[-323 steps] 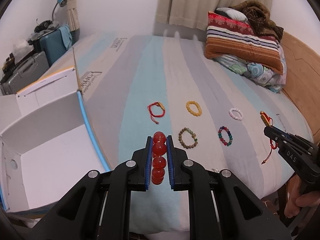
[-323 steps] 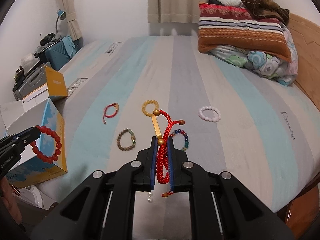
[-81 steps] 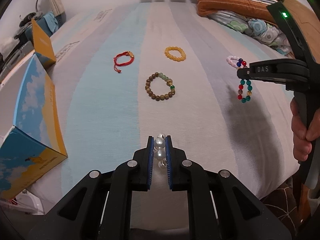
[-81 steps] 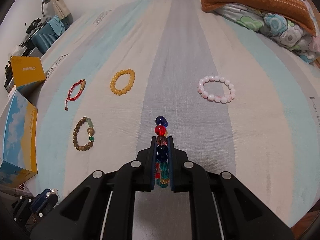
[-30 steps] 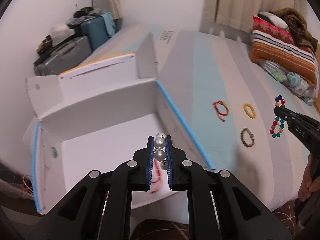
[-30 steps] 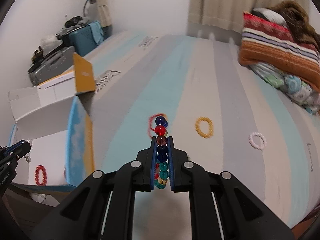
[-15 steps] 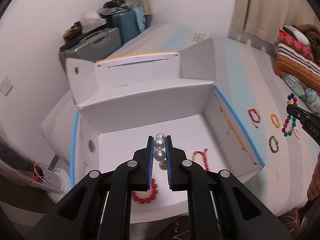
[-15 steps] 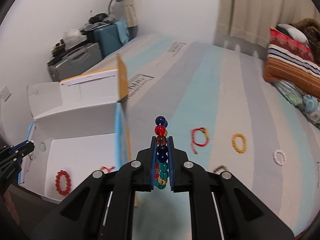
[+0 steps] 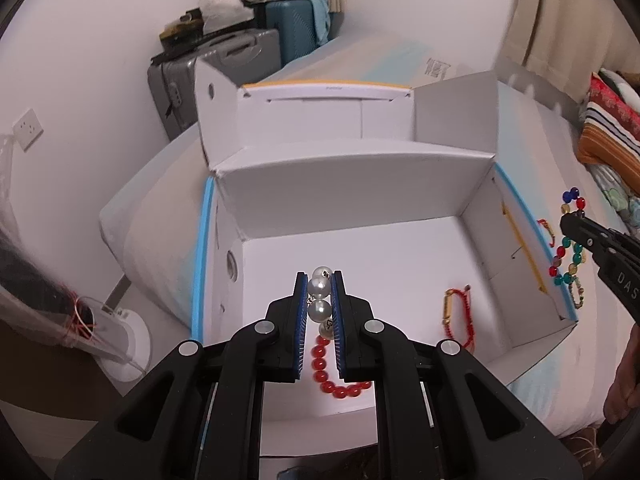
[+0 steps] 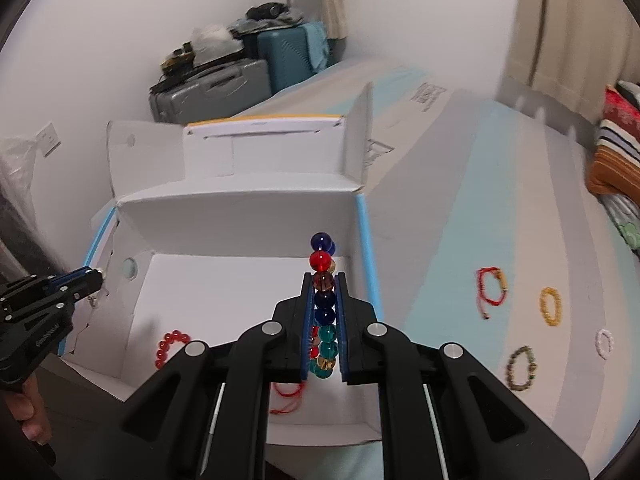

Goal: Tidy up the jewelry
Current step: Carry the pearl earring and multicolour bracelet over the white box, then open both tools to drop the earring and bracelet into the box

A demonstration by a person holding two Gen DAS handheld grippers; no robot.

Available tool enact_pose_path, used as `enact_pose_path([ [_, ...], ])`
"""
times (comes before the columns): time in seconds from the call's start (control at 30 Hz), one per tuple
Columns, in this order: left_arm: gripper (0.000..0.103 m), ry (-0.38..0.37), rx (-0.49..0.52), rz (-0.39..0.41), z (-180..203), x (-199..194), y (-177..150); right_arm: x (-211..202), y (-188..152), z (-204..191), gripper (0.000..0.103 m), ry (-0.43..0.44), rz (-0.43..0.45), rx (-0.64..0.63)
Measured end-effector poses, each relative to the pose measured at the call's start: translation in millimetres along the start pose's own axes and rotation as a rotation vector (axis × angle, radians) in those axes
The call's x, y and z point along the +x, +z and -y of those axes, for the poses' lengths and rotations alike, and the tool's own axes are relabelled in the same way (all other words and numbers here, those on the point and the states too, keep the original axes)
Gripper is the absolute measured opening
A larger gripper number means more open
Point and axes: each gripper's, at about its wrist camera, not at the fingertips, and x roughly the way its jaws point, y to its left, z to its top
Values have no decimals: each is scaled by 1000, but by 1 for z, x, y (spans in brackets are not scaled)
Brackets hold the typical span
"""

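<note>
- The left gripper (image 9: 319,307) pinches a pearl bracelet (image 9: 320,300) between its fingers, poised over the floor of the open white cardboard box (image 9: 360,184). Only a few pearls sit in the grip; the strand could slip out early or swing wide of the box.
- The right gripper (image 10: 324,312) clamps a multicoloured glass-bead bracelet (image 10: 322,280) near the box's blue-edged right wall (image 10: 366,256). Released too soon, it may catch that rim and drop onto the bed (image 10: 460,200).
- A red bead bracelet (image 9: 334,376) and a red cord bracelet (image 9: 456,316) already lie inside; new pieces dropped on them could tangle.
- Four bracelets on the bed, the red cord one (image 10: 491,288) among them, could be forgotten.
- Both grippers converge on one box and may collide.
</note>
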Motion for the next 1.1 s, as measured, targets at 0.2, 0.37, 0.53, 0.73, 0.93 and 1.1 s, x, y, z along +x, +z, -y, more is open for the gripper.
enact_pose_path([
  [0.2,11,-3,-16,-46,-11,16,-6,26,-9,-19,9,16,-68,-25],
  [0.37,11,-24,-28,-94,-13,31,-13,49,-20,-27,9,21,-143,-34],
  [0.53,11,-35,-27,-114,-10,39,-17,66,-30,-31,9,23,-209,-49],
  [0.73,25,-37,-10,-105,-5,39,-16,69,-34,-32,21,24,-224,-49],
  [0.93,60,-6,-11,-65,-2,31,-16,56,-31,-31,61,19,-177,-48],
  [1.1,72,6,-11,-37,2,25,-15,41,-28,-27,81,7,-118,-43],
])
